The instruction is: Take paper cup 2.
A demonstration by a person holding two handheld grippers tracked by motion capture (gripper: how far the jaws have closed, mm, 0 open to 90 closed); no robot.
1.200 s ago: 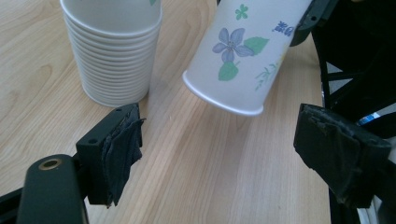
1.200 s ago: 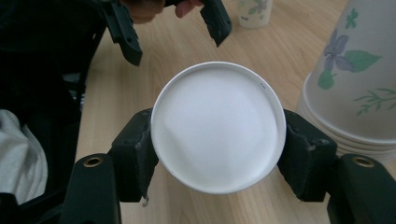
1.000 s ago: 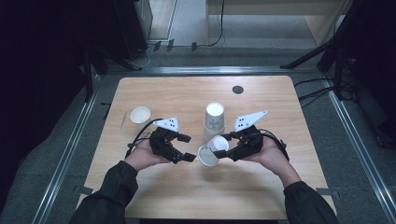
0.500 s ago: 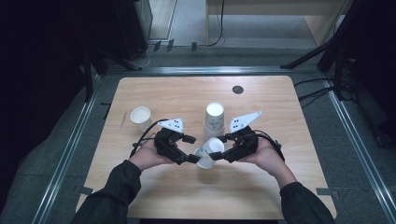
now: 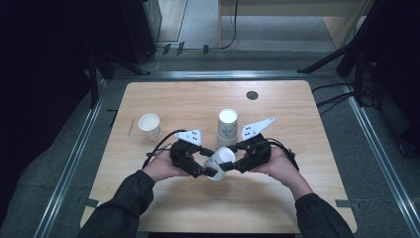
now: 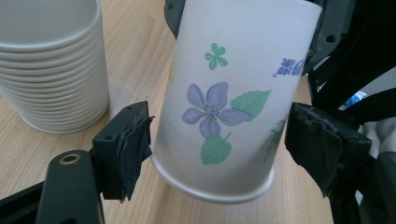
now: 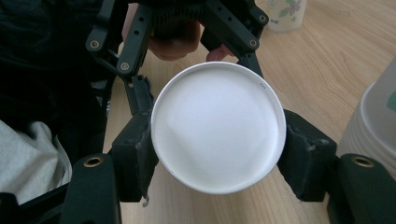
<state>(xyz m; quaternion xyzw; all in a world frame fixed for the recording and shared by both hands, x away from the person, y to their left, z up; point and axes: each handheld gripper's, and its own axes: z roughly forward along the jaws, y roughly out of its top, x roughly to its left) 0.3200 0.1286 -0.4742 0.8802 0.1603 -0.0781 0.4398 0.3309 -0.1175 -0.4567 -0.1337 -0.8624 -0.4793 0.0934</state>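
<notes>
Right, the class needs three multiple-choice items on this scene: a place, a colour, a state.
1. The lone upright white paper cup stands: A left of the stack of white paper cups; B right of it; C on it.
2. The held flowered paper cup has a big flower that is: A red; B violet; C yellow.
3. The right hand-held gripper is: A open; B shut on that cup; C set down.
A: the high view shows it leftward. B: violet petals. B: pads press its sides.
</notes>
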